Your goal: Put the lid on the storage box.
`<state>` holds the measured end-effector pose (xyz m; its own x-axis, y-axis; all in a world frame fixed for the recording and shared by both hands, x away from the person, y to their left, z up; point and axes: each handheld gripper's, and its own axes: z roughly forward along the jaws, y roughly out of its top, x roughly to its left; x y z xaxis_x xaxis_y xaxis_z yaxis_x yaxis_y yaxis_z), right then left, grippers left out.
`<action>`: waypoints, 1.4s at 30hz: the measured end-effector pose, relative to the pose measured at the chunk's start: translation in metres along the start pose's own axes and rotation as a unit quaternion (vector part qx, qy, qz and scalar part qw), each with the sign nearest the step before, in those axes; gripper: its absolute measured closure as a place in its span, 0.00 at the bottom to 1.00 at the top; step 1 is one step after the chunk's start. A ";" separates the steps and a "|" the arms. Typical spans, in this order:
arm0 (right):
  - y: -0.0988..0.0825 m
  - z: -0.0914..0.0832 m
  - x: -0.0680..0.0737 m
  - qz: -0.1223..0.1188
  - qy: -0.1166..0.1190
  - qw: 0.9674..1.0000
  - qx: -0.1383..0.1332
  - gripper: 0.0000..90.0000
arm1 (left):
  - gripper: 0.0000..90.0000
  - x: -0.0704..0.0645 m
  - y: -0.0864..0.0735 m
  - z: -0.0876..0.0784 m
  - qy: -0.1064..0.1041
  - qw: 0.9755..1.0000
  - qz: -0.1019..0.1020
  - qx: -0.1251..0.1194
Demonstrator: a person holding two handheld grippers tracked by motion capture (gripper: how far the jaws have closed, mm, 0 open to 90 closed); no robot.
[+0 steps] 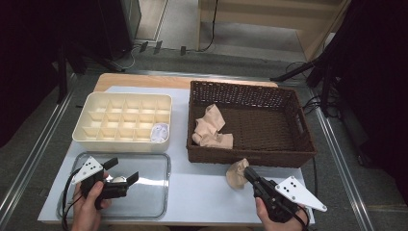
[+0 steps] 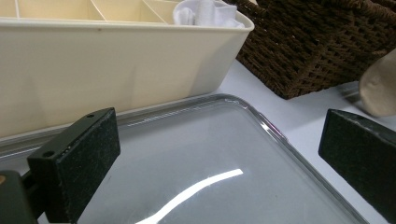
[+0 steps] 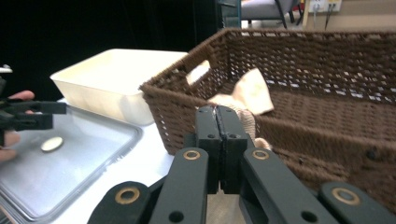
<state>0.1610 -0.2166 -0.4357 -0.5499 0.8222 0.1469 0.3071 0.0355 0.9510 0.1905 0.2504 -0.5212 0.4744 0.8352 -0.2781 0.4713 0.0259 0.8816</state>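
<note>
- Beige cloth — a sock [image 1: 237,173] — is held at the tip of the right gripper [image 1: 250,174], on the table [image 1: 202,185] just in front of the basket [image 1: 250,156]; whether it touches the table cannot be told.
- In the right gripper view the two black jaws are seen pressed together, pad to pad, with a little of the sock [image 3: 250,122] showing just behind them; the pinch is on thin fabric.
- The right gripper is held in a hand [image 1: 272,214] at the bottom right of the high view, its grey plate [image 1: 299,191] on top.
- The basket is brown wicker and sits at the right of the table; more beige socks [image 1: 210,127] are lying inside it, toward its left end.
- The left gripper [image 1: 124,171] is held in the other hand [image 1: 89,204] over a clear tray [image 1: 159,202] at the front left of the table.
- Its jaws are spread wide — nothing is gripped between them; in the left gripper view only the tray [image 2: 196,154] is seen in the gap.
- A cream organiser [image 1: 94,103] with a grid of small compartments is placed behind the tray, left of the basket and apart from it.
- A white rolled pair [image 1: 159,132] is lodged in the organiser's front right compartment.
- A small pale disc [image 3: 51,143] is seen on the tray in the right gripper view, close under the left gripper.
</note>
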 end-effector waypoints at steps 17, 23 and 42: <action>-0.040 0.024 -0.019 0.002 -0.032 0.998 0.051 1.00 | 0.00 0.000 0.000 -0.001 -0.001 1.000 -0.001 -0.001; -0.046 0.028 -0.020 0.007 -0.023 0.998 0.058 0.90 | 0.00 0.001 0.000 -0.001 0.001 1.000 0.000 -0.003; -0.014 0.031 -0.018 -0.005 -0.028 0.999 0.030 0.78 | 0.00 0.006 0.003 0.003 0.000 1.000 -0.003 -0.009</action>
<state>0.1909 -0.2146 -0.4607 -0.5100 0.8517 0.1206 0.3481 0.0761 0.9344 0.1969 0.2534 -0.5214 0.4719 0.8349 -0.2834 0.4605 0.0407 0.8867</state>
